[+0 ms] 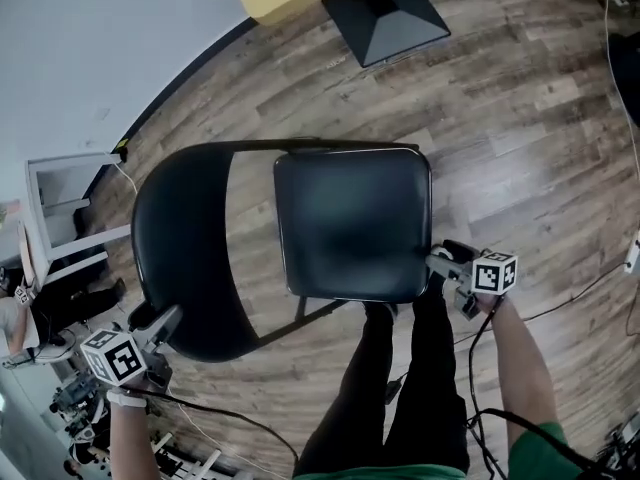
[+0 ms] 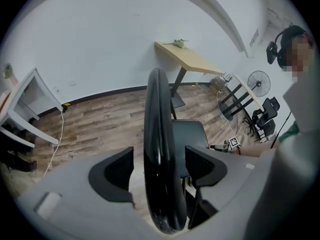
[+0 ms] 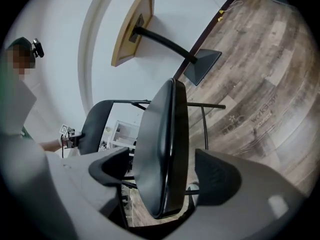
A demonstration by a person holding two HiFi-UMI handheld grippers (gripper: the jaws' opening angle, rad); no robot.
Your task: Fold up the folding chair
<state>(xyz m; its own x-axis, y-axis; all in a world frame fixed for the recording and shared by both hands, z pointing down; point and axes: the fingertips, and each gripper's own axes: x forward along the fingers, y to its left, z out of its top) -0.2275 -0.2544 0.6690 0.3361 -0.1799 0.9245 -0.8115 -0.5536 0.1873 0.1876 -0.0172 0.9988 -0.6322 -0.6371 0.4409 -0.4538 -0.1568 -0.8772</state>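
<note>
A black folding chair stands unfolded on the wood floor, its seat level and its curved backrest at the left of the head view. My left gripper straddles the backrest's near end. In the left gripper view the backrest's rim runs between the jaws of the left gripper, and both pads stand off it. My right gripper is at the seat's right near corner. The seat's edge sits inside the wide jaws of the right gripper, with a gap on each side.
A yellow-topped table on a black base stands beyond the chair by the white wall. A white shelf unit is at the left. The person's legs are just behind the seat. Cables trail over the floor at the right.
</note>
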